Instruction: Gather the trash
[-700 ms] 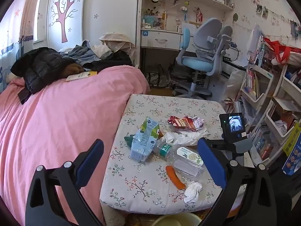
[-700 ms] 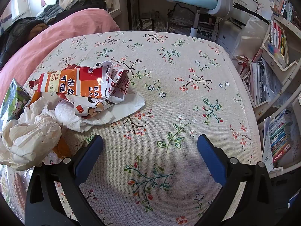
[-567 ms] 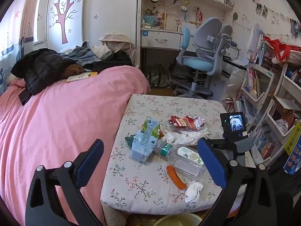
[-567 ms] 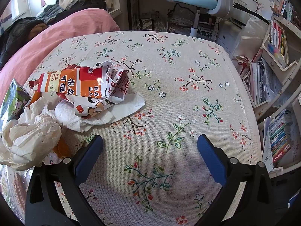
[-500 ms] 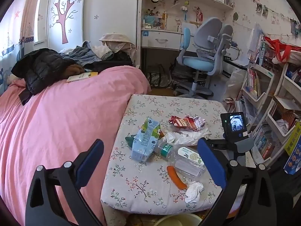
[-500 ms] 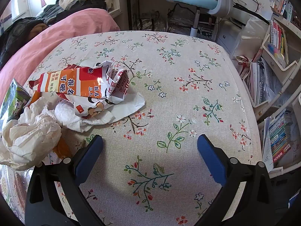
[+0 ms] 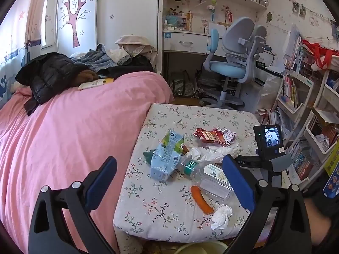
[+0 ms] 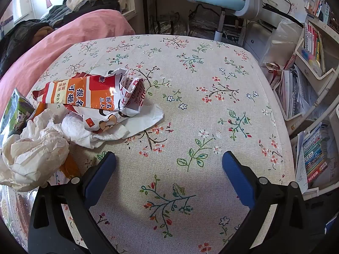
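Holding both tools spread and empty: left tool [image 7: 169, 180] back from the table [image 7: 161, 222] to survey trash; right tool [image 8: 169, 169] low over bare cloth beside the snack wrapper [image 8: 89, 95], my likely first pick.

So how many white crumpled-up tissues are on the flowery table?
2 that I can tell apart: a small tissue wad near the front edge beside the orange stick, and a bigger tissue heap under the red wrapper. More may hide underneath.
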The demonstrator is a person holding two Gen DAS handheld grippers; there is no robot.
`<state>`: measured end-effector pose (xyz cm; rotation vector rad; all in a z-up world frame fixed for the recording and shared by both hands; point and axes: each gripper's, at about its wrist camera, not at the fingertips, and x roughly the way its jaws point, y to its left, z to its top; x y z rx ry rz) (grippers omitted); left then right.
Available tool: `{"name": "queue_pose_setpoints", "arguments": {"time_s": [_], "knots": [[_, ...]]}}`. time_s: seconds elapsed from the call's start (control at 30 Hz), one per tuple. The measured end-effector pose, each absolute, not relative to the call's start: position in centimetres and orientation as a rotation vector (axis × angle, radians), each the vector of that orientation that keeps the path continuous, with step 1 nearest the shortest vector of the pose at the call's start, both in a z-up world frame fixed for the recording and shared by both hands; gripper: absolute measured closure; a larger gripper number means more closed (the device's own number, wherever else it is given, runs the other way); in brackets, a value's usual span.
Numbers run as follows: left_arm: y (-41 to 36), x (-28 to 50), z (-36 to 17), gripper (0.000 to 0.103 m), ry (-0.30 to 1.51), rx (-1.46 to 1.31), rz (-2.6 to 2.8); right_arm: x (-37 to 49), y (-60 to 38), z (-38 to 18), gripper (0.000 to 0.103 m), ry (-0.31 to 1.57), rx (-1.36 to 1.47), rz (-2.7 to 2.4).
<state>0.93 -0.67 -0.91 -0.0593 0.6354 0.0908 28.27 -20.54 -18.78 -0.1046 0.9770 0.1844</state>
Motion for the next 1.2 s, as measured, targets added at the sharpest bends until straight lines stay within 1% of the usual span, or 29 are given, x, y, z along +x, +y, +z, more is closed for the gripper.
{"name": "queue_pose_setpoints", "arguments": {"time_s": [0.27,0.33,0.4,0.5,0.63,0.7,0.9,1.07,1.2], "knots": [[-1.7,2.7,-3.4,0.008,0.682,-0.048,0.101,28.3,-20.5,-18.8,0.007,0.977,-0.104,0.184],[-1.9,3.6,-4.3,0.008,0.731,-0.036,0.100,28.3,-20.5,-18.8,0.006,0.977,-0.105,0.184],[-2.2,3.9,-4.7,0.008,0.723,-0.037,0.090,28.3,-20.5,-18.8,0.007,0.977,-0.105,0.184],[-2.3,4.9,-5.7,0.008,0.781,-0.029,0.096,28.3,-20.5,-18.7,0.007,0.978,-0.103,0.183],[-1.5,5.5,-6.0,0.008,0.790,-0.070,0.106,28.4,-20.4,-18.2,0.007,1.050,-0.149,0.254],[-0.7,6.0,-6.4,0.008,0.823,-0.112,0.116,27.4,-20.8,-17.6,0.007,1.082,-0.184,0.277],[0.5,6.4,-7.5,0.008,0.876,-0.198,0.134,23.2,-22.2,-12.8,0.007,0.925,-0.318,0.294],[0.7,6.5,-8.5,0.008,0.933,-0.207,0.141,18.9,-22.8,-8.9,0.007,0.887,-0.267,0.506],[-0.2,6.8,-10.1,0.019,1.002,-0.141,0.115,17.0,-22.4,-7.8,0.007,0.921,-0.249,0.617]]}}
